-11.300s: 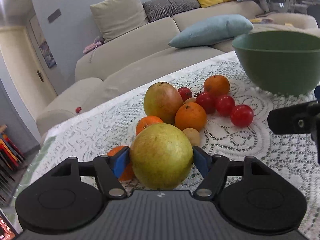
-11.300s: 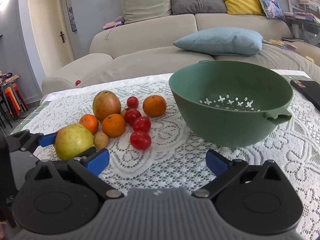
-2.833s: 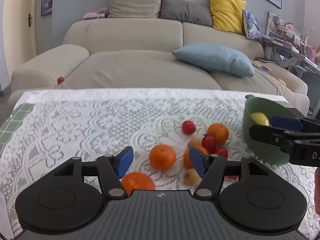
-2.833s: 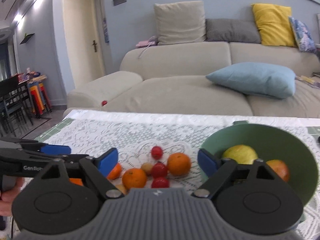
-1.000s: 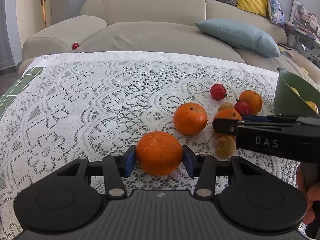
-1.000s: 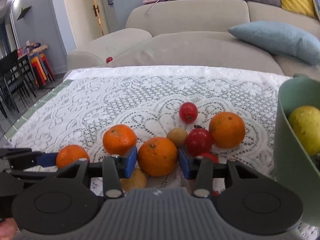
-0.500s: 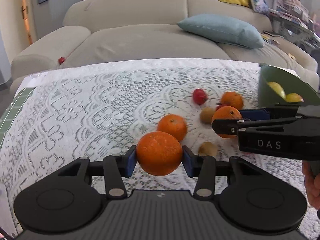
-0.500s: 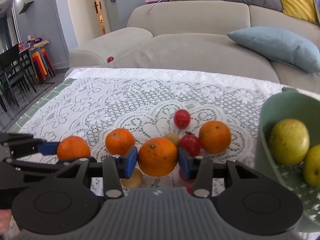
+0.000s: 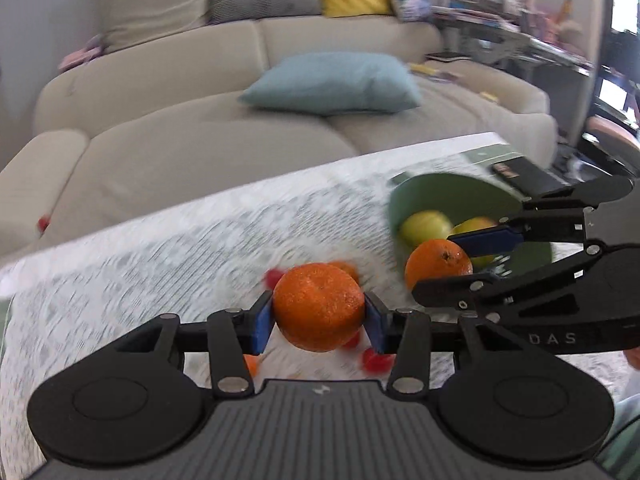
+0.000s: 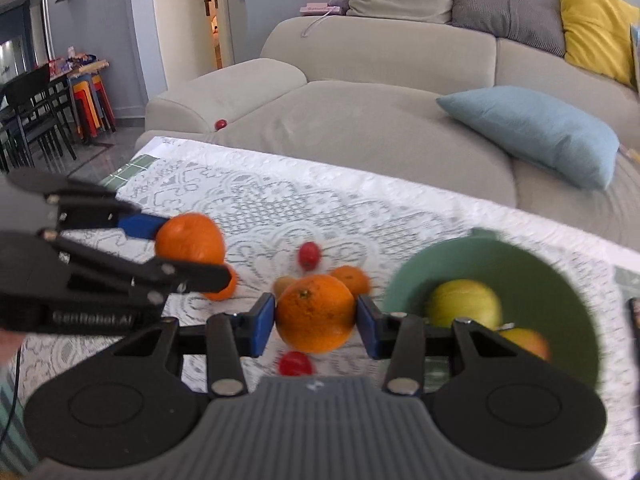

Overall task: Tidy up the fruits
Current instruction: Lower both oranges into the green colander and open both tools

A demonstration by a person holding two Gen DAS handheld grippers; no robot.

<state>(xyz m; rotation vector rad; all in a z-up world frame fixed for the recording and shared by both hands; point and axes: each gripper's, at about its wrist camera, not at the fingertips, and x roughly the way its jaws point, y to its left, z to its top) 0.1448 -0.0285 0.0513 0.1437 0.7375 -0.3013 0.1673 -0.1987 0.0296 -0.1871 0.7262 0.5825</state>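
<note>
Above the lace cloth (image 10: 280, 208), each hand-held gripper (image 9: 319, 317) (image 10: 316, 318) clamps an orange (image 9: 319, 306) (image 10: 316, 312), apparently lifted.

Each fisheye camera sat just behind its own gripper, looking forward and down along the fingers, close above the lace tablecloth (image 10: 280, 208) with the sofa (image 9: 200, 128) behind. The left wrist view faced toward the green bowl (image 9: 440, 192); the right wrist view was angled left across the table. Both shared the bowl, the blue cushion (image 10: 532, 128), the loose fruit and each other's gripper.
</note>
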